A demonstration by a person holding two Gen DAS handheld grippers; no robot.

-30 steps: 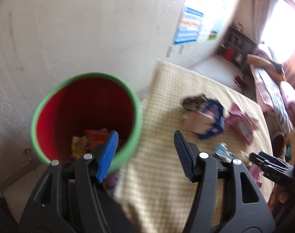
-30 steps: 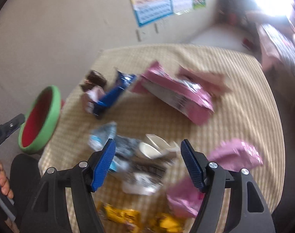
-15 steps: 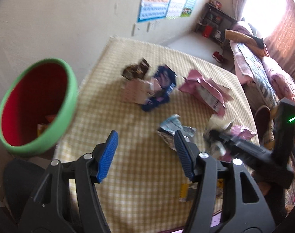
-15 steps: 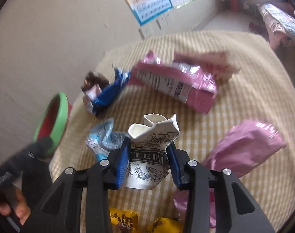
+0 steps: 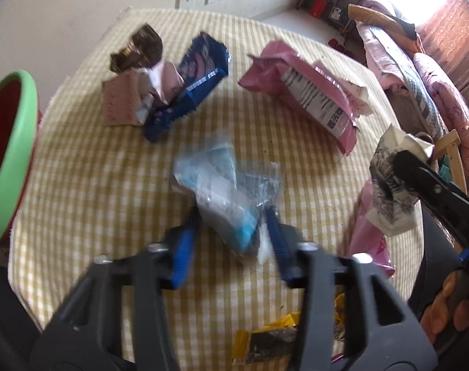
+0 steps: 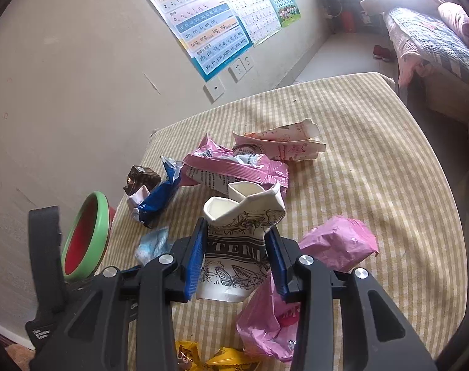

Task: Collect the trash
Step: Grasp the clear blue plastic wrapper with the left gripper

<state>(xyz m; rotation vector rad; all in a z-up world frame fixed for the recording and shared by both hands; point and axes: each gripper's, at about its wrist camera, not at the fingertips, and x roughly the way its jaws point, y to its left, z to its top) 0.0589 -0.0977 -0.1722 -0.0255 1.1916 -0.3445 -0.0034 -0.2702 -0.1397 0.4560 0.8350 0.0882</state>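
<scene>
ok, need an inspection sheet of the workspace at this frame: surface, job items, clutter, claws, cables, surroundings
Surface: table under a yellow checked cloth, litter spread over it.
Job's things: green-rimmed red bin off the table's left edge; crushed paper cup; clear blue wrapper.
Clutter: pink wrappers, blue packet, brown carton, pink carton, yellow wrappers.
Claws: right claw clamped on the cup, held off the cloth; left claw jaws have just been closing, pads on the clear blue wrapper.
Cables: nothing seen.
Surroundings: wall posters, wall sockets, bed, bright window.
</scene>
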